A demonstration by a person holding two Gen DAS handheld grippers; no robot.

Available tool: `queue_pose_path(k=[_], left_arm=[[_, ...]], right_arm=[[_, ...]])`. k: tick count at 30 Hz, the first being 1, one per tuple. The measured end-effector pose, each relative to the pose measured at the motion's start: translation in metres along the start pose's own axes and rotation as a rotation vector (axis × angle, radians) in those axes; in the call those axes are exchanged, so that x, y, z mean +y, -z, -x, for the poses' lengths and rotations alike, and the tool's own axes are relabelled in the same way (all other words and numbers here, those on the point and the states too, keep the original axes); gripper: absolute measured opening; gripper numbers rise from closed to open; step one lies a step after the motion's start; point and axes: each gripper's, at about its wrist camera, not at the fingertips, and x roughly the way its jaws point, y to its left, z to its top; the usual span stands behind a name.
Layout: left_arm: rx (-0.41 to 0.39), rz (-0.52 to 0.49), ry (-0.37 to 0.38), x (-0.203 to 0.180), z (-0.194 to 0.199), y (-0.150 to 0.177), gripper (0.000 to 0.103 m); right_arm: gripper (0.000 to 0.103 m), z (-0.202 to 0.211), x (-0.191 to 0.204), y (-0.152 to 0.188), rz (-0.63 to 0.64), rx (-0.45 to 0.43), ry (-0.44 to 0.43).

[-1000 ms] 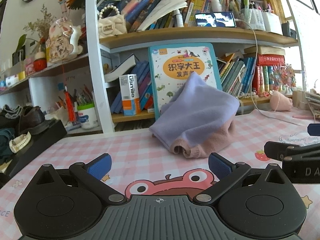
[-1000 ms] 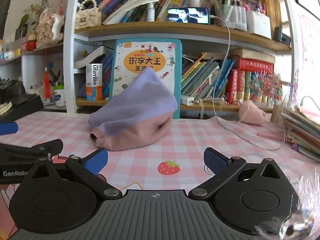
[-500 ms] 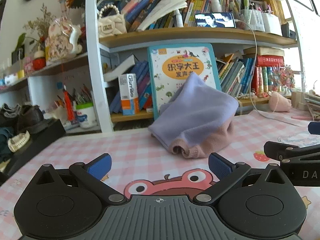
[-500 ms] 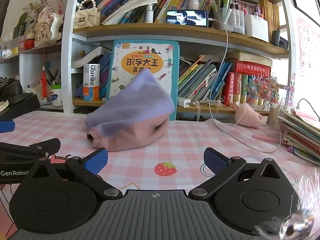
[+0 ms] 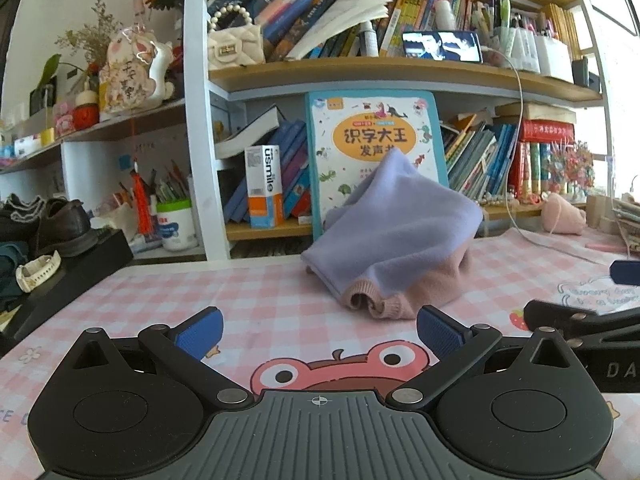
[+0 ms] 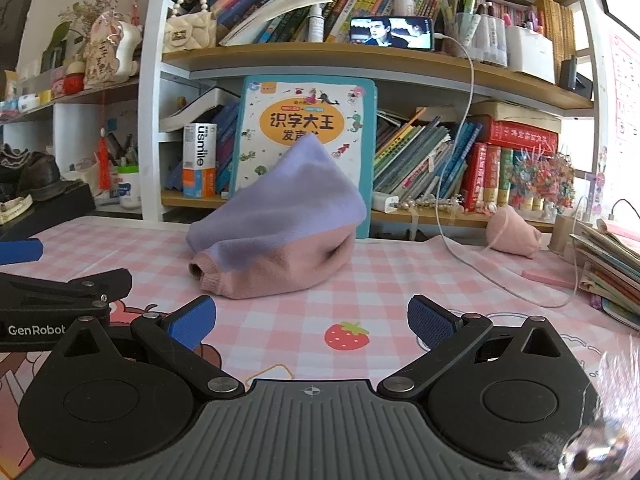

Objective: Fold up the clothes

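The left hand-held gripper [image 5: 319, 331] and the right hand-held gripper [image 6: 311, 316] both hover with fingers spread wide, holding nothing. The lilac-and-pink sweater [image 6: 276, 240] (a bunched heap) lies on the checked counter [image 6: 400, 280] ahead, against a picture book [image 6: 306, 128].

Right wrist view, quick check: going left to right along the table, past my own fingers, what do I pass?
left gripper → lilac and pink sweater → white charging cable → pink knitted piece → stack of books at the right edge.
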Motion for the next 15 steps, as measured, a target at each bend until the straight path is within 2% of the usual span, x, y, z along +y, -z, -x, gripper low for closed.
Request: queue_pose_path(k=[6, 15], left_arm=[[0.031, 0.004, 0.011, 0.001, -0.005, -0.001, 0.103], [0.008, -0.013, -0.013, -0.003, -0.002, 0.000, 0.103]], right_arm=[[0.103, -0.006, 0.002, -0.001, 0.005, 0.036, 0.009], [0.103, 0.006, 0.008, 0.001, 0.047, -0.033, 0.035]])
